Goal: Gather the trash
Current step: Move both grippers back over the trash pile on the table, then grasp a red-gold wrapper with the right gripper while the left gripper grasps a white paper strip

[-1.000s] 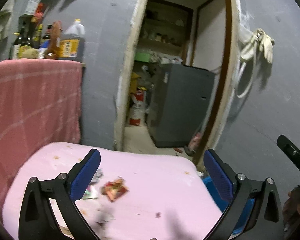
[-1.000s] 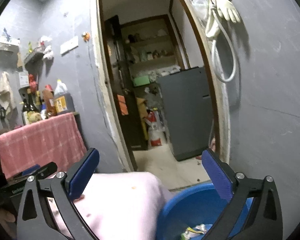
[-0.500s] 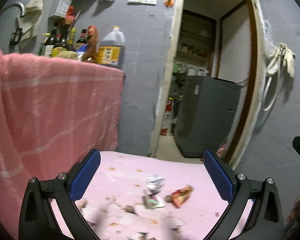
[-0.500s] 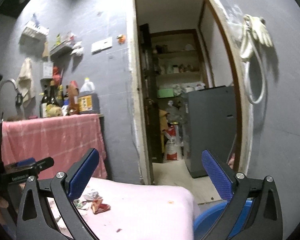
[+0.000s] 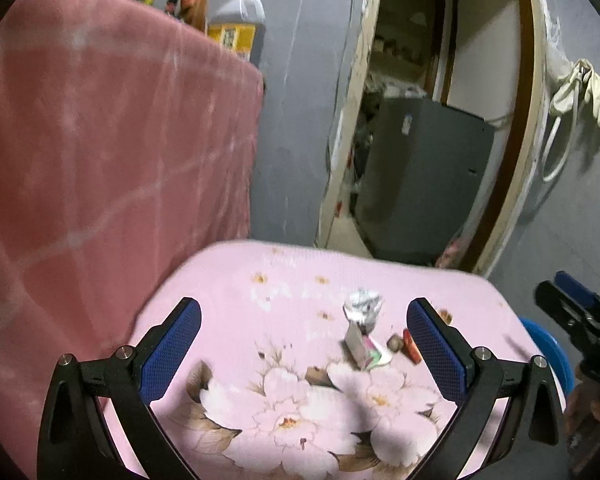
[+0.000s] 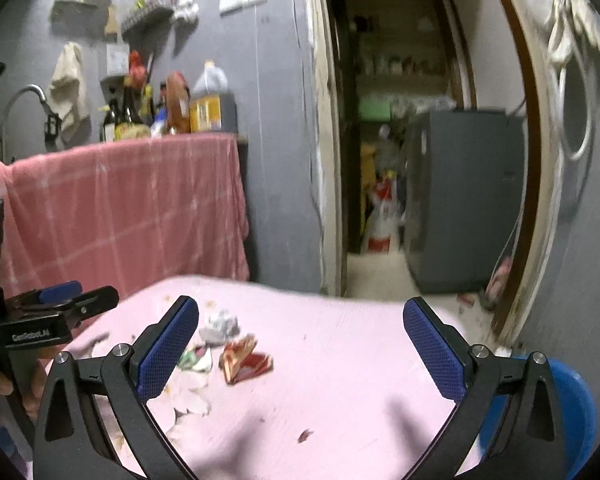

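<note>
Left gripper jaws wide apart, empty, hovering over the pink floral cloth. Three trash pieces clustered on it: crumpled white wad, flat pale wrapper, red wrapper. Right gripper likewise spread wide, empty; one blue basin at cloth's right edge.
</note>
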The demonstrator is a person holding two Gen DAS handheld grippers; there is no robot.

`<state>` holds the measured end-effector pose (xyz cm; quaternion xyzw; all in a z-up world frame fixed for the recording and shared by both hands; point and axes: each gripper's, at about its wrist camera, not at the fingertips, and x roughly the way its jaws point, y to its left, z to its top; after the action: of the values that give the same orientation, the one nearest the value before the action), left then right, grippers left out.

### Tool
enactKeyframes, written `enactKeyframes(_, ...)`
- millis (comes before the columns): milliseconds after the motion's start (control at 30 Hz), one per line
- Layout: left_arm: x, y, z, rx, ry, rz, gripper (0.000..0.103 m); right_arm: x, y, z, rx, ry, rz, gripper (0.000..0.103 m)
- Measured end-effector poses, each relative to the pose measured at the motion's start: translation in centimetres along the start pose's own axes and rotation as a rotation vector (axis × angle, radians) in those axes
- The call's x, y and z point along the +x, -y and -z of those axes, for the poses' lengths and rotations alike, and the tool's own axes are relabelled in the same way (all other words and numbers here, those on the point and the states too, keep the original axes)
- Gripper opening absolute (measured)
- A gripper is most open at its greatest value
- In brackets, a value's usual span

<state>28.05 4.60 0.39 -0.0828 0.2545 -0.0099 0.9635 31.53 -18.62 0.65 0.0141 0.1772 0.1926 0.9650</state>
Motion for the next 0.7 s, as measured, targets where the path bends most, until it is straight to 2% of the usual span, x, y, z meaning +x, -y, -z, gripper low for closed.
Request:
enactKeyframes(33, 0.3, 0.0, 0.2, -0.001, -0.014, 0.007, 0.1, 0.6, 0.0, 0.3, 0.002, -0.03, -0.001, 0.098)
enactKeyframes(100, 0.8, 0.0, 0.7, -0.002, -0.037, 0.033, 0.1, 1.5, -0.2, 0.7, -0.007, -0.075, -0.003, 0.085)
enactKeyframes(133, 1.1, 0.0, 0.9, 0.001, -0.05, 0.05, 0.096, 2.0, -0.3, 0.9, -0.01, -0.092, -0.008, 0.082)
enactKeyframes(200, 1.6, 0.3, 1.2, 0.011, -0.074, 0.074, 0.087, 2.6, -0.5, 1.2, -0.008, -0.119, -0.033, 0.074)
enactKeyframes(267, 2.4, 0.5, 1.3, 0.018, -0.111, 0.103, 0.069, 3.2, -0.8, 1.3, -0.011, -0.143, -0.059, 0.069)
enactKeyframes(333, 3.0, 0.7, 1.4, 0.013, -0.143, 0.134, 0.059, 3.7, -1.2, 1.3, -0.024, -0.166, -0.072, 0.065)
enactKeyframes(400, 3.4, 0.8, 1.6, 0.008, -0.168, 0.16, 0.051, 4.4, -1.5, 1.2, -0.034, -0.192, -0.085, 0.056)
enactKeyframes(467, 3.9, 0.8, 1.6, 0.008, -0.194, 0.177, 0.036, 5.1, -1.6, 1.2, -0.041, -0.224, -0.092, 0.049)
enactKeyframes(567, 4.5, 0.8, 1.9, 0.006, -0.226, 0.191, 0.023, 6.4, -2.2, 1.3, -0.058, -0.276, -0.119, 0.043)
enactKeyframes(700, 4.4, 0.8, 1.8, -0.002, -0.245, 0.197, 0.017, 8.0, -2.9, 1.6, -0.081, -0.347, -0.149, 0.033)
